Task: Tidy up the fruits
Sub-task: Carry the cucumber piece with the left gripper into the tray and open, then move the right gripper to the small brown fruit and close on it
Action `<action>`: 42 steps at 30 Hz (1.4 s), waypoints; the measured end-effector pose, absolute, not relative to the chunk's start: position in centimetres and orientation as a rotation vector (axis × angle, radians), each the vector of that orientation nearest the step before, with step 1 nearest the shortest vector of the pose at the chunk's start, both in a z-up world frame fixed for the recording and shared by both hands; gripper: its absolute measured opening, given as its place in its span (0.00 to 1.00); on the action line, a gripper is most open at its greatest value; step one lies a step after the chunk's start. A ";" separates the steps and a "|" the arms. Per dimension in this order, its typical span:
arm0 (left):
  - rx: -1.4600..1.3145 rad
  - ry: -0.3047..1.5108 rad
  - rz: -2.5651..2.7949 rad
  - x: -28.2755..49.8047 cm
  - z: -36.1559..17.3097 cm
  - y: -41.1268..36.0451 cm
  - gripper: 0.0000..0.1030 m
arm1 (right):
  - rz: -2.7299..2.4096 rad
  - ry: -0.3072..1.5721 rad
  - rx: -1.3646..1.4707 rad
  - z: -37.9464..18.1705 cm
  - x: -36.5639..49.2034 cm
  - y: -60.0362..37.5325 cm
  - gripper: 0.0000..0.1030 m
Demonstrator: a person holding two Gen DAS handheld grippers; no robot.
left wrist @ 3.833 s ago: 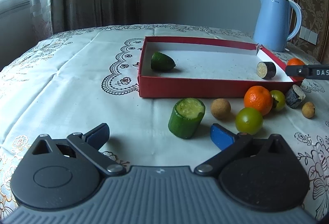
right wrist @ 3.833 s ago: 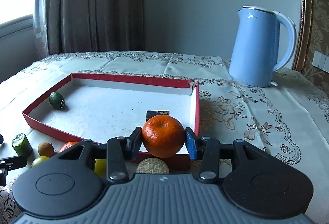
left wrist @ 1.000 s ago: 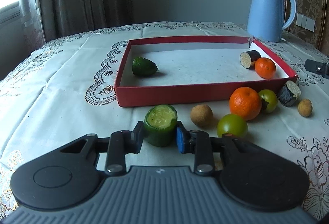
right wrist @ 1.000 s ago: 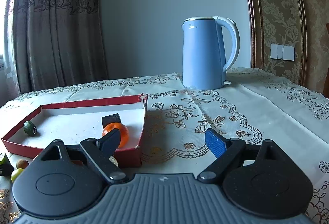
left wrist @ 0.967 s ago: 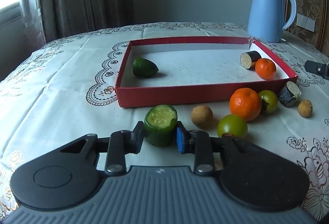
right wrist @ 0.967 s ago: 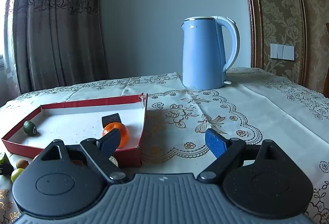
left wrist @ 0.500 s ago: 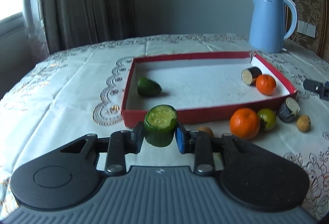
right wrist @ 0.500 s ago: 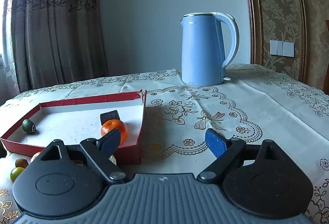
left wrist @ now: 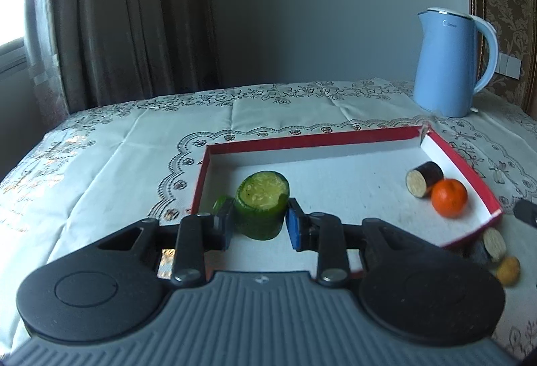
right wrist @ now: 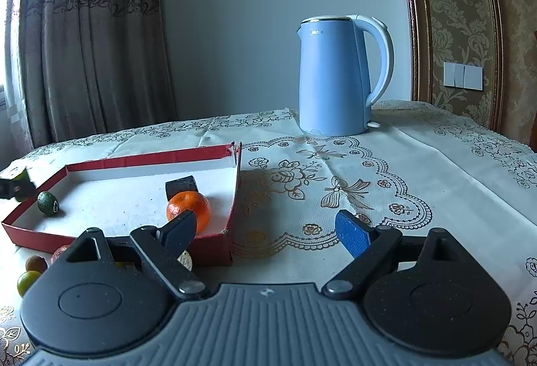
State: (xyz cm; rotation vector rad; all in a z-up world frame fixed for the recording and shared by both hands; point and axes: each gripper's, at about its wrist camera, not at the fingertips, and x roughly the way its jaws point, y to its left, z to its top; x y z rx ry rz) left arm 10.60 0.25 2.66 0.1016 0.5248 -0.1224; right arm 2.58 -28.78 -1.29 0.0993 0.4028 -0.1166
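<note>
While the embroidered cream tablecloth drapes the worktop, the shallow red cardboard tray holds a glossy mandarin; left tongs clamp the stubby green cucumber cylinder above it; right tongs gape empty.

tray on table | kettle behind tray | orange in tray, right

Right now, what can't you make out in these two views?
- Small green fruit, left wrist view: mostly hidden behind the left tongs and the cucumber chunk they hold.
- Loose fruit outside the red box, right wrist view: partly hidden behind the open right tongs.
</note>
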 end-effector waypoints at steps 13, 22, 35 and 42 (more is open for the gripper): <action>0.118 0.615 -0.139 15.3 0.1 -1.5 0.28 | -0.085 0.432 0.118 -1.5 3.2 -28.8 0.88; 0.112 0.660 -0.171 16.1 -0.8 -1.8 0.28 | -0.080 0.446 0.140 -1.6 3.4 -29.0 0.88; 0.049 0.546 -0.131 10.8 1.3 1.3 0.69 | -0.087 0.447 0.159 -1.6 3.4 -29.5 0.88; -0.017 0.554 -0.082 6.1 0.1 4.5 0.77 | -0.069 0.451 0.172 -1.5 3.0 -29.7 0.88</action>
